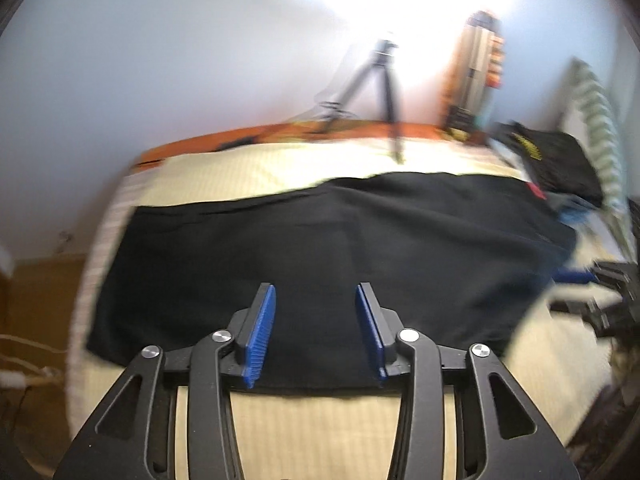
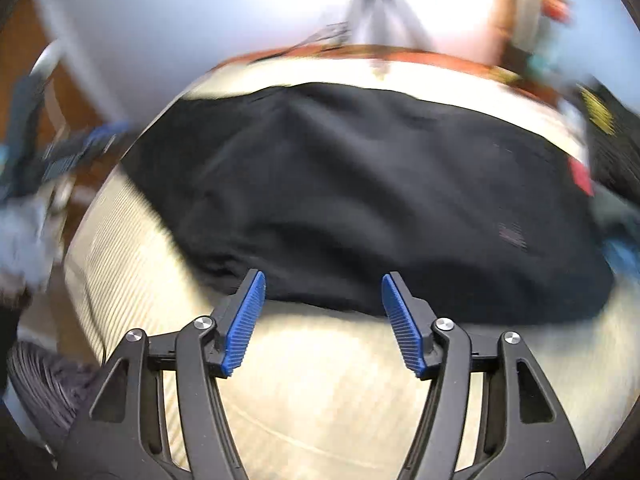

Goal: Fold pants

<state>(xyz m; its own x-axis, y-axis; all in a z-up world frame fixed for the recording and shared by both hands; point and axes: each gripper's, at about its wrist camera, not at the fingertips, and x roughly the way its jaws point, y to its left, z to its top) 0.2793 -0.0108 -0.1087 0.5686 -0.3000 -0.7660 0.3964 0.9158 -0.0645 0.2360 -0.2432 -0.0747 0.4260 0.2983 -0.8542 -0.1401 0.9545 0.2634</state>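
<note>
Both tongs stand apart and empty: the left gripper (image 1: 315, 330) hangs over the near hem of the black pants (image 1: 320, 248), the right gripper (image 2: 323, 316) just short of that same edge of the pants (image 2: 360, 184). Beyond them the cloth lies spread flat across the cream bed (image 1: 320, 432), with a tripod (image 1: 376, 80) standing at the far side. Being soft, light and limp, it should sag unless pinched at the hem corners, one per gripper.

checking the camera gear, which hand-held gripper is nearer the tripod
Hard to call; both hang over the near edge of the pants, across the bed from the tripod. Left hand-held gripper faces it slightly right of centre; right faces it about dead ahead.
</note>
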